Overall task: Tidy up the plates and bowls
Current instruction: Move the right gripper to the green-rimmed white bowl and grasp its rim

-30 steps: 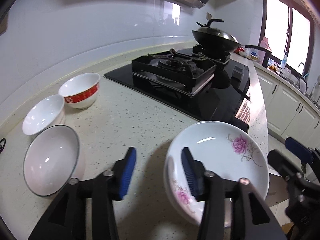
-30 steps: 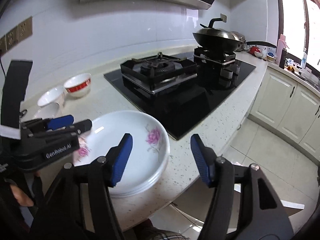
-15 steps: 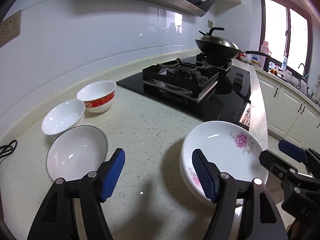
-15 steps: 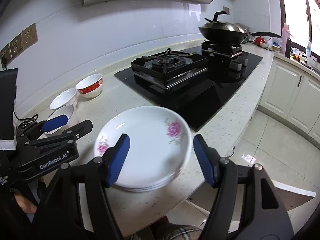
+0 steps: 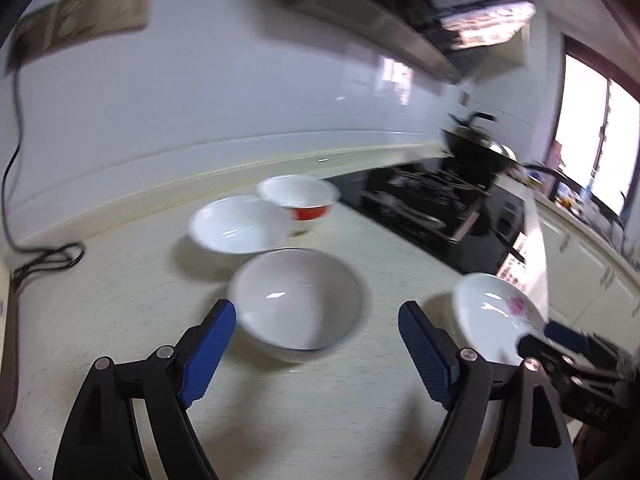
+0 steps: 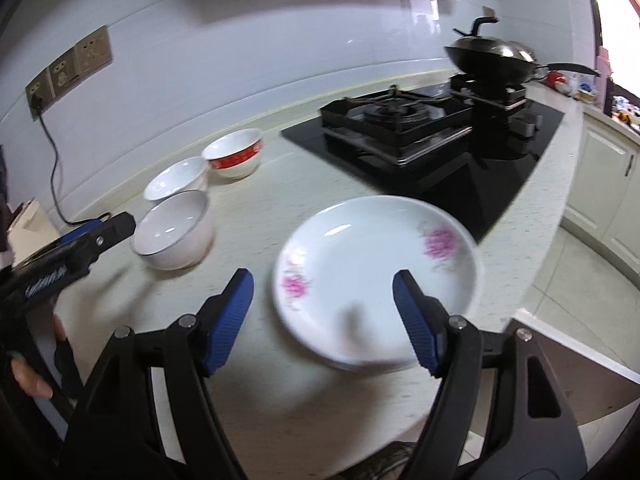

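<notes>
Left wrist: left gripper (image 5: 316, 344) spread wide, empty, facing near bowl (image 5: 296, 304); two bowls behind. Right gripper (image 6: 322, 316) spread, empty, over plates (image 6: 376, 276) at counter (image 6: 256, 216) edge. Risk: fast approach knocks bowl into neighbours; nudged plates slide off.

You've got three bowls: dark-rimmed bowl (image 5: 297, 300) between your left jaws, plain white bowl (image 5: 239, 224) and red-banded bowl (image 5: 298, 200) beyond it. One stack of floral plates (image 6: 374, 276) sits between your right jaws; exact plate count unclear.
</notes>
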